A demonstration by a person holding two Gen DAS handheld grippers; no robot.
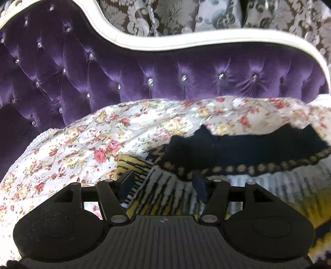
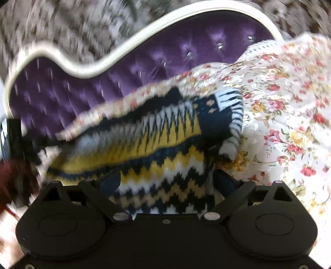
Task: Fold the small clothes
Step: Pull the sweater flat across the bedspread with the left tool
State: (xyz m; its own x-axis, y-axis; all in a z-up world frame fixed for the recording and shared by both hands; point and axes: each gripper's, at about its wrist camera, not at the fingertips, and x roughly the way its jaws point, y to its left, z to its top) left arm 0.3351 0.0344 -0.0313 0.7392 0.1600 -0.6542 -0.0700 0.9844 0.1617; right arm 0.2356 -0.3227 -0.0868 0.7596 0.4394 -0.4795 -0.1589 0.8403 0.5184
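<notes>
In the left wrist view we see the left claw (image 1: 163, 184) with its jaws apart and nothing pressed between them. The sweater (image 1: 238, 153) lies just past the fingertips on the floral sheet (image 1: 82, 144). Its dark navy part, edged with a band of tan dots, is folded over a striped part in white, yellow and black that shows between and under the jaws. Whether either fingertip touches the knit we cannot tell. The sheet covers the bed and is trimmed with lace along its left edge. Behind it stands the purple tufted headboard (image 1: 144, 68), studded with shiny buttons and framed by a curved white rim. Patterned curtains (image 1: 175, 14) hang beyond the rim.

The right wrist view is blurred by motion. Here the right claw (image 2: 167, 182) has its jaws wide apart, and the sweater (image 2: 157, 149) lies between and beyond them, zigzag bands of yellow, white, navy and black running across the picture. We cannot tell if the pads press on the knit; they appear to stand clear at either side. A striped cuff or hem sticks up at the sweater's far right end. The sheet (image 2: 289, 103) spreads to the right and behind, bunched up high at the right. The headboard (image 2: 103, 82) curves across the back. At the far left edge we see a dark red blur that we cannot identify.
</notes>
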